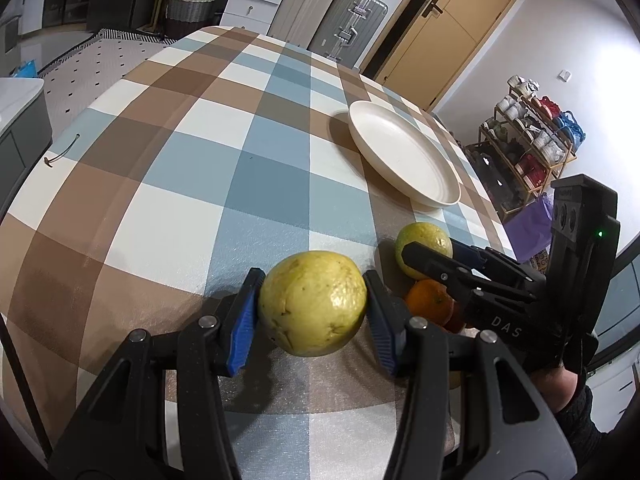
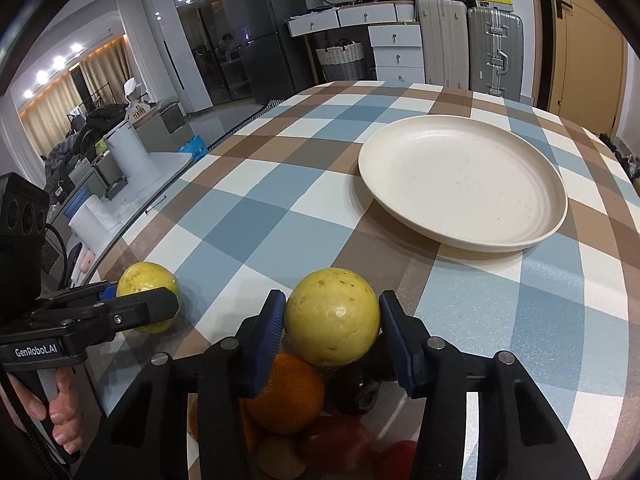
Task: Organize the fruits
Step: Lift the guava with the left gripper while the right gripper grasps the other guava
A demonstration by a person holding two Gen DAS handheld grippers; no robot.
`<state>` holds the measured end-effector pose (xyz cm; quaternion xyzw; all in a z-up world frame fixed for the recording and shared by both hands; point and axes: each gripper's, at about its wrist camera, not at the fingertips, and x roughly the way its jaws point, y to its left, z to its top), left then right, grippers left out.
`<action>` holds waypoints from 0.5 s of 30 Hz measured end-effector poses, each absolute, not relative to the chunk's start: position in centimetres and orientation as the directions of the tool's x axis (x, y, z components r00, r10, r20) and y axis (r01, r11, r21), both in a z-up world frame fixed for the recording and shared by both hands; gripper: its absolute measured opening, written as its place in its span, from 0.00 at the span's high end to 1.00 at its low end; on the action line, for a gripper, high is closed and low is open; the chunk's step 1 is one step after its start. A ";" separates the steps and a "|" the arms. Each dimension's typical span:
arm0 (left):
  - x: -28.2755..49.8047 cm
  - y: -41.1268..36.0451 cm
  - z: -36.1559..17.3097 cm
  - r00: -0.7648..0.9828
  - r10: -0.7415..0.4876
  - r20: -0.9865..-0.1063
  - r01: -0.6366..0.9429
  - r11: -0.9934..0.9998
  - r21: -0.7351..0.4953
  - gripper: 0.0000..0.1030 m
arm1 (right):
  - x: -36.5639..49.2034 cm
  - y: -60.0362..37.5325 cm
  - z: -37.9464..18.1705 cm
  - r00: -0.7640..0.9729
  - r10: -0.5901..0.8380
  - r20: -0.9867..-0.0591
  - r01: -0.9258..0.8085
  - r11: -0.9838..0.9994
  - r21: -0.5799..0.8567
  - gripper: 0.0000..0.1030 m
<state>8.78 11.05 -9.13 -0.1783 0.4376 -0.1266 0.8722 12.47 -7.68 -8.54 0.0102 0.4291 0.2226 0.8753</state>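
- Both jaws are pinching yellow fruit: left gripper is clamping one yellow fruit, right gripper another.
- Both fruits are sitting near the white plate on the bench, orange beneath.

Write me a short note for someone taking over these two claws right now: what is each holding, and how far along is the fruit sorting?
Left claw: shut on a yellow fruit.
Right claw: shut on a second yellow fruit, above the fruit pile of orange, red and yellow pieces.
Plate: on the checked tablecloth, holding nothing.
Done: both fruits gripped.
Left: probably carry them to the plate, then the rest.
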 end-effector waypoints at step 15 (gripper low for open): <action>10.5 9.3 -7.9 0.577 -0.382 -0.722 0.094 0.909 -0.406 0.55 | 12.4 -11.3 -6.6 0.572 0.491 -0.657 -0.359 0.870 0.337 0.52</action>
